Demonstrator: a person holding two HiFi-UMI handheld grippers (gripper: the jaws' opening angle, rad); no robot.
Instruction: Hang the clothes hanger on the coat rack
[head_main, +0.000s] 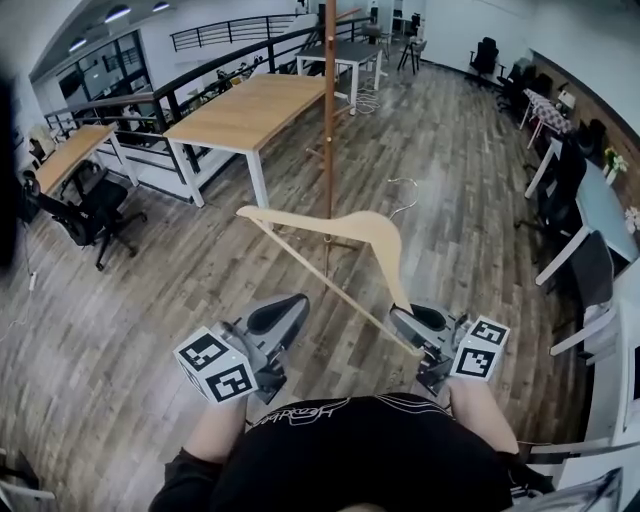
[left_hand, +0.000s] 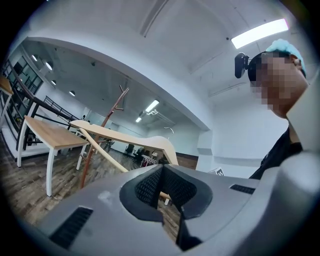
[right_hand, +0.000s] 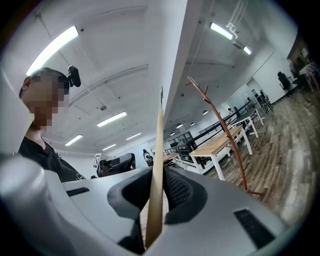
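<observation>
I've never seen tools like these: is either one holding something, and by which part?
The right gripper is clamped on the wooden hanger at one end, where its arm meets the lower bar. The left gripper holds nothing.

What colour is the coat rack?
The coat rack is reddish-brown; the head view shows it best.

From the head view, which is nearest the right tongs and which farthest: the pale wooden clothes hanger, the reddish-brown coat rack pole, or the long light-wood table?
1. pale wooden clothes hanger: gripped in the right tongs.
2. reddish-brown coat rack pole: ahead, past the hanger.
3. long light-wood table: farther back, to the left.
</observation>
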